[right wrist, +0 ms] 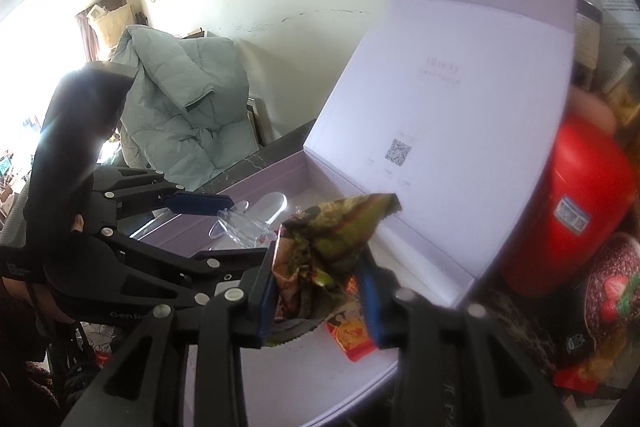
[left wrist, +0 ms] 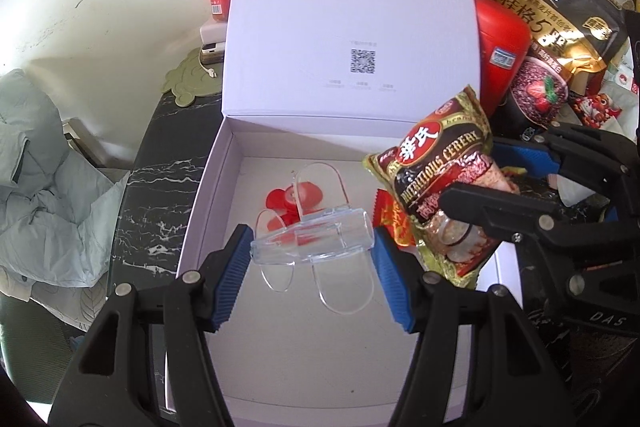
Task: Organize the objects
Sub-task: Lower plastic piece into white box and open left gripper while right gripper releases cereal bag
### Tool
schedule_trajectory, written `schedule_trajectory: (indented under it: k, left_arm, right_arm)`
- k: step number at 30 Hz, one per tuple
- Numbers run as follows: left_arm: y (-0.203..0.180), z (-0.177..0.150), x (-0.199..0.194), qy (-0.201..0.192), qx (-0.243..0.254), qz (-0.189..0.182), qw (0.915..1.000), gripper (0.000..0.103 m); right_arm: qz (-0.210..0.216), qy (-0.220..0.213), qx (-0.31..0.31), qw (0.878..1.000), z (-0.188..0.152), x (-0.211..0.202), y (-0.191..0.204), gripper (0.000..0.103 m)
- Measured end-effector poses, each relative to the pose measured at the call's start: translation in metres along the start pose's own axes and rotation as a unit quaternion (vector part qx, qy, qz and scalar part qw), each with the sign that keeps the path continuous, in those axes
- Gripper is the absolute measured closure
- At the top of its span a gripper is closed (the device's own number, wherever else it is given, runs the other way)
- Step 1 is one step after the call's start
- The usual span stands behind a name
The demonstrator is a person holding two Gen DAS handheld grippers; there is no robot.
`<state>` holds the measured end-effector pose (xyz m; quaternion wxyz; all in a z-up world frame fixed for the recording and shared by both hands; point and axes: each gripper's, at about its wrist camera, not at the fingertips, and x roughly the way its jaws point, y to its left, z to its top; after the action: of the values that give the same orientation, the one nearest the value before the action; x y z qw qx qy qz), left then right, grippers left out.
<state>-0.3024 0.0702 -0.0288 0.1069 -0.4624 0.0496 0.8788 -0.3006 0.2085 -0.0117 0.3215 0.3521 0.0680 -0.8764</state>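
The left gripper point(left wrist: 312, 261) has its blue pads pressed on either end of a clear plastic holder point(left wrist: 310, 241), jaws partway open to span it, and holds it above the floor of the open white box point(left wrist: 208, 187). The right gripper point(right wrist: 322, 291) is pinched nearly closed on a cereal packet point(right wrist: 324, 247) — the crumpled green, gold and dark red bag hangs over the box's right-hand edge, just beside the holder. On the box floor under the holder lie clear oval pieces point(left wrist: 344, 291) and some red bits point(left wrist: 280, 199); a red-and-orange sachet point(right wrist: 354, 337) lies by the box's right wall. The box lid point(left wrist: 352, 19) stands upright behind. Right of the box are a red container point(left wrist: 502, 55) and an oats bag point(left wrist: 560, 7) — left of it, a grey-green jacket point(left wrist: 44, 187).
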Motion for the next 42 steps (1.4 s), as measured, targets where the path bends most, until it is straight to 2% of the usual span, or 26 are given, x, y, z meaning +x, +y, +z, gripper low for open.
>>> schedule_trajectory:
  k: [7, 14, 30, 42]
  left_arm:
    - [0.005, 0.013, 0.009, 0.002, 0.005, 0.011, 0.9999, 0.044]
    - [0.007, 0.02, 0.02, 0.011, 0.008, 0.006, 0.9999, 0.044]
    - [0.006, 0.013, 0.042, 0.046, 0.005, 0.013, 0.9988, 0.044]
    - [0.011, 0.013, 0.051, 0.066, -0.011, 0.031, 0.9973, 0.043]
  right_arm:
    - [0.004, 0.002, -0.003, 1.0, 0.01, 0.015, -0.006, 0.068]
    - [0.012, 0.012, 0.001, 1.0, 0.009, 0.026, -0.013, 0.068]
    - [0.002, 0.052, 0.011, 0.999, -0.002, 0.051, -0.021, 0.068]
    - [-0.003, 0.057, 0.012, 0.998, -0.003, 0.051, -0.024, 0.063]
